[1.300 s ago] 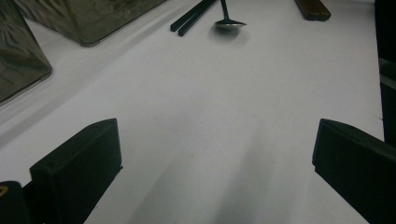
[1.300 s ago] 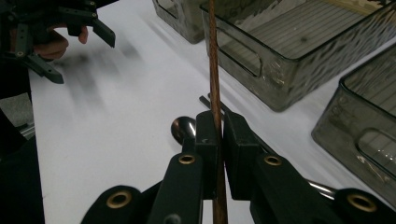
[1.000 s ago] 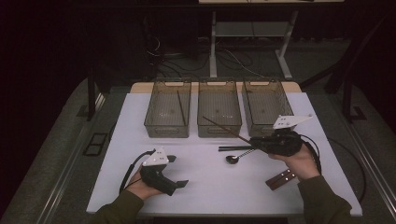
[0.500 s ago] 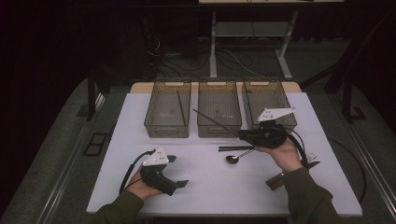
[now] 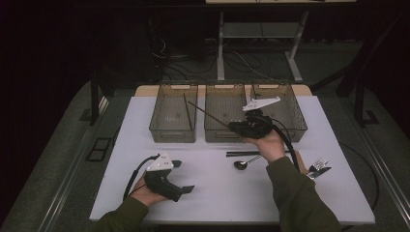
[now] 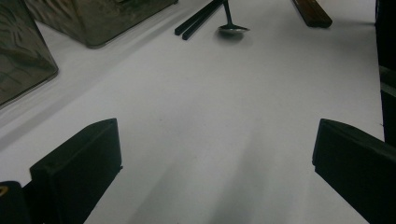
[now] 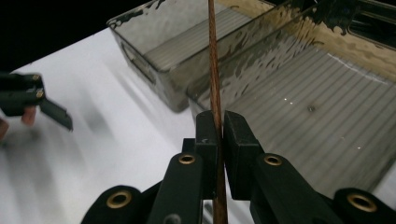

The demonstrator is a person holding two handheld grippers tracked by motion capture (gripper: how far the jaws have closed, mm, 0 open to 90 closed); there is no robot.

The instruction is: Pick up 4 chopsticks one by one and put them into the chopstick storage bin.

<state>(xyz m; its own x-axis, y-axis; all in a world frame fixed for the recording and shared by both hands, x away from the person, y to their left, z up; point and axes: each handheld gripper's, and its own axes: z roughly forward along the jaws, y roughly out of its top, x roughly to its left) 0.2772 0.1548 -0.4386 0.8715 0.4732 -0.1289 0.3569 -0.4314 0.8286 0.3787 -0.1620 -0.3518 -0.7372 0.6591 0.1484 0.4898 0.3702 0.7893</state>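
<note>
Your right gripper (image 5: 237,127) has its jaws clamped on a brown chopstick (image 7: 214,79), carried over the middle bin (image 5: 225,112) with its tip reaching toward the left bin (image 5: 174,113), where another chopstick (image 5: 186,111) already leans, so I'd call this the carry-and-drop step. Next you'll want to clear the rim between the two bins, then tip the stick down inside. Your left gripper (image 6: 212,170) rests jaws apart on bare white table (image 5: 217,188), well clear.
</note>
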